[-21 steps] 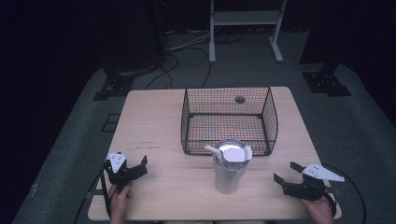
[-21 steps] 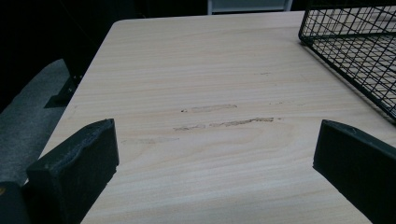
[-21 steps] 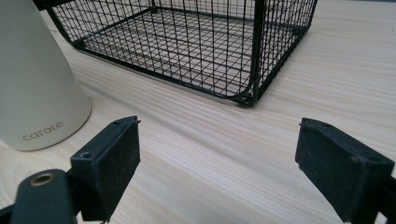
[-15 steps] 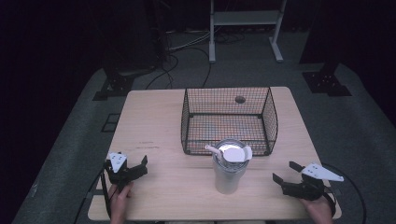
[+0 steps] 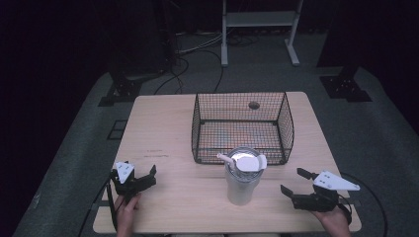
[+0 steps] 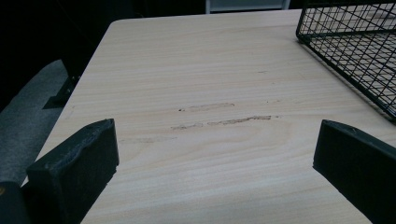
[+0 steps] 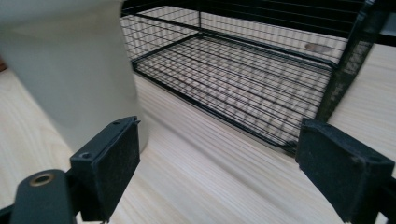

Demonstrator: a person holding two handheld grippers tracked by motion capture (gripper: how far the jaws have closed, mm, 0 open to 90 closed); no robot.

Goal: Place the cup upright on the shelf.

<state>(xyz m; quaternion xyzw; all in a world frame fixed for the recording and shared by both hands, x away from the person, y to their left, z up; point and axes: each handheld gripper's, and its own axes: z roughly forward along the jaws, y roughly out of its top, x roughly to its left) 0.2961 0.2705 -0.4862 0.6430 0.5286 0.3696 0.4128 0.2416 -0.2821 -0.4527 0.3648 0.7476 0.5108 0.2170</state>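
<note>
Centrally, a black wire basket [image 5: 240, 126] sits empty; a lidded tumbler with a straw [image 5: 241, 180] stands before it. My left gripper [image 5: 140, 179] and right gripper [image 5: 295, 181] gape, released.

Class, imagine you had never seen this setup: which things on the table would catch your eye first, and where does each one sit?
The black wire basket stands at the middle of the wooden table, toward its far edge. Just in front of it stands a pale tumbler with a lid and straw. The left gripper and the right gripper, both open, wait near the table's front corners.
</note>
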